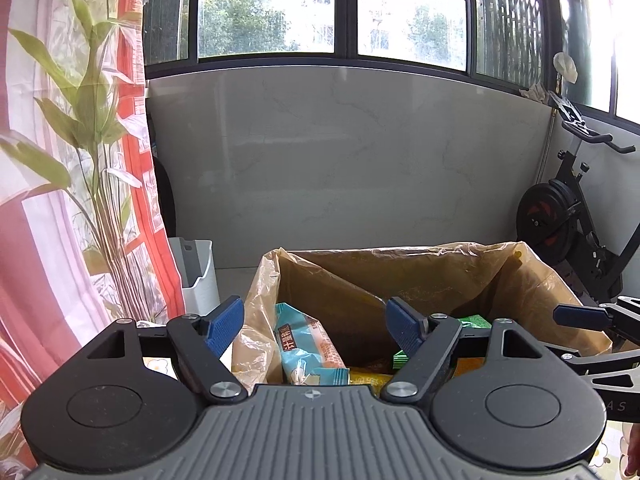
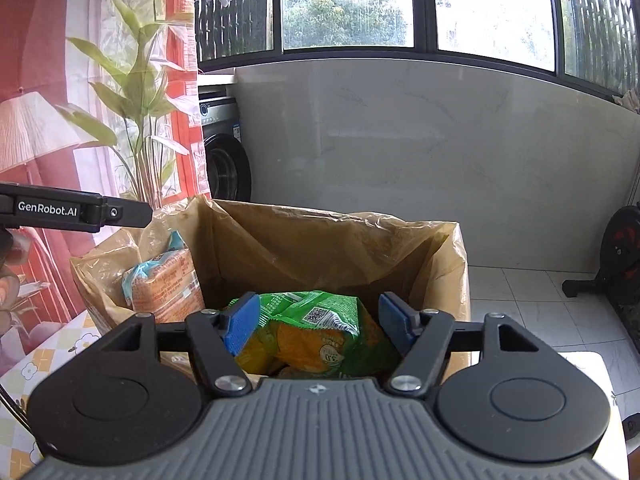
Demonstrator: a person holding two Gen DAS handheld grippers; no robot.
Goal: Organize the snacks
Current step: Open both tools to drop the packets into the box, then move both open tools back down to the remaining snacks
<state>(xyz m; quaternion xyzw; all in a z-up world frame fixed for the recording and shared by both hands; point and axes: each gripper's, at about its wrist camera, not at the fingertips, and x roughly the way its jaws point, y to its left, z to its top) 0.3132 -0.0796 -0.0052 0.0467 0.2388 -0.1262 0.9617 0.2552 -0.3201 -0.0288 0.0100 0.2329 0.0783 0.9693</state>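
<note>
A cardboard box lined with a tan plastic bag stands in front of both grippers. A teal and orange snack packet leans at the box's left side. A green and orange snack bag lies inside the box; its green edge shows in the left wrist view. My left gripper is open and empty above the box's near left. My right gripper is open above the green bag, its blue pads either side of it, not closed on it.
A floral tablecloth covers the table under the box. A patterned curtain hangs on the left. A white bin and a washing machine stand behind. An exercise bike stands at the right.
</note>
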